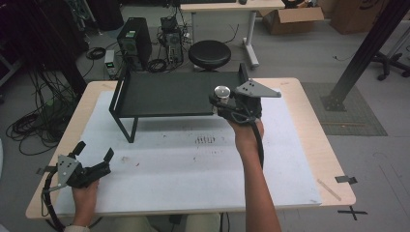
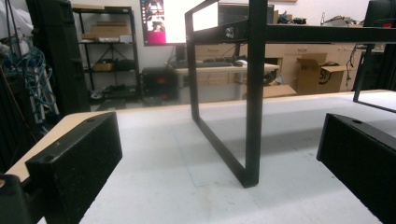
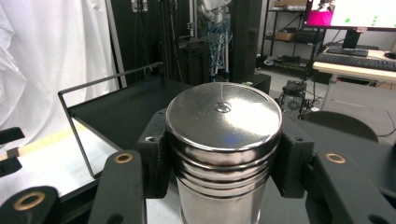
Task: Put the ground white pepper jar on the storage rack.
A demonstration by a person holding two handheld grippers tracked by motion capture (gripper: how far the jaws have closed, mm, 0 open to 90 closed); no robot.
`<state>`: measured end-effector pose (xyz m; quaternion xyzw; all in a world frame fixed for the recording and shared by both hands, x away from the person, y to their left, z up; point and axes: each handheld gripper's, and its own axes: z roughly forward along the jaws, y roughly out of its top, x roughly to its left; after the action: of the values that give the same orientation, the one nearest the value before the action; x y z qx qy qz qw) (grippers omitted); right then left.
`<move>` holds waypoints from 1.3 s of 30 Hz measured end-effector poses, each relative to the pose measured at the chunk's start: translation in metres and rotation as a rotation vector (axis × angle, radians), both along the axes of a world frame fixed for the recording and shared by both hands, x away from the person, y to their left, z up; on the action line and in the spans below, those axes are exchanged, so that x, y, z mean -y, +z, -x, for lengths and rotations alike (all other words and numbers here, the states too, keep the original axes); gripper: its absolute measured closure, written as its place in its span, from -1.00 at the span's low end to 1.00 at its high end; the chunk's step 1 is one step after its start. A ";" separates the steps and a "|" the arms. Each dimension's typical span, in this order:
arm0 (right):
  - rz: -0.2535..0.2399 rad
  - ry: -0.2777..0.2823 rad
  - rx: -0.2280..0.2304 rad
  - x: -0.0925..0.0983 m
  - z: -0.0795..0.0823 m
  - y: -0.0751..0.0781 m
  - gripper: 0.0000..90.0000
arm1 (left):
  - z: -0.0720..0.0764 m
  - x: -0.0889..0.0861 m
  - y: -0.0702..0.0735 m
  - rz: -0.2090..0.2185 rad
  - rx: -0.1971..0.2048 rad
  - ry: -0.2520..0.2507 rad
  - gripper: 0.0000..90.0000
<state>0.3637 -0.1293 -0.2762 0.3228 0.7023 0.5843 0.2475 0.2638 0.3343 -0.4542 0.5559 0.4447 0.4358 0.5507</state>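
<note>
A shiny steel cylinder with a flat lid point(image 3: 223, 140) stands upright between the two black jaws of my right gripper point(image 3: 223, 163), which is shut on its ribbed upper body. From above, the cylinder point(image 1: 222, 92) and right gripper point(image 1: 223, 102) hang at the front right corner of a black metal shelf point(image 1: 174, 92). The shelf top point(image 3: 121, 109) lies just beyond the cylinder. My left gripper point(image 1: 94, 151) rests low at the table's front left, its jaws open and empty. Its fingers point(image 2: 77, 161) frame the shelf's front left leg point(image 2: 254, 121).
A white mat point(image 1: 193, 154) covers the wooden table point(image 1: 309, 125). Behind the table sit a round black stool point(image 1: 209, 54), computer towers point(image 1: 134, 42) and tangled cables. A black post point(image 1: 367, 48) slants up at the right, off the table.
</note>
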 end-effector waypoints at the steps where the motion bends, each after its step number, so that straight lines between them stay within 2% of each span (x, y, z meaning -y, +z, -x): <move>1: 0.003 0.002 0.002 -0.002 -0.002 0.002 0.09 | 0.000 0.000 0.000 0.000 0.000 0.000 -0.99; 5: -0.002 0.011 0.003 -0.009 -0.012 0.009 0.09 | 0.000 0.000 0.000 0.000 -0.001 0.000 -0.99; 11: 0.017 0.027 0.000 -0.024 -0.031 0.018 0.09 | 0.000 0.000 0.000 0.002 0.000 0.000 -0.99; 19: 0.041 0.026 -0.011 -0.040 -0.052 0.020 0.09 | 0.000 0.000 0.000 0.001 0.001 0.000 -0.99; 25: 0.055 0.001 -0.022 -0.053 -0.073 0.015 0.09 | 0.000 0.000 0.000 0.001 0.001 -0.001 -0.99; 32: 0.054 -0.037 -0.054 -0.057 -0.092 0.006 0.09 | 0.000 0.000 0.000 0.003 0.001 -0.001 -0.99; 36: 0.042 -0.056 -0.097 -0.061 -0.104 -0.003 0.09 | 0.000 0.000 0.000 0.003 0.000 -0.001 -0.99; 39: 0.052 -0.068 -0.135 -0.066 -0.113 -0.013 0.09 | 0.000 0.000 0.000 0.002 0.001 -0.001 -0.99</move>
<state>0.4767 -0.0635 -0.2892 0.3787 0.7209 0.5341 0.2275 0.2639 0.3342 -0.4542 0.5554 0.4447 0.4351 0.5518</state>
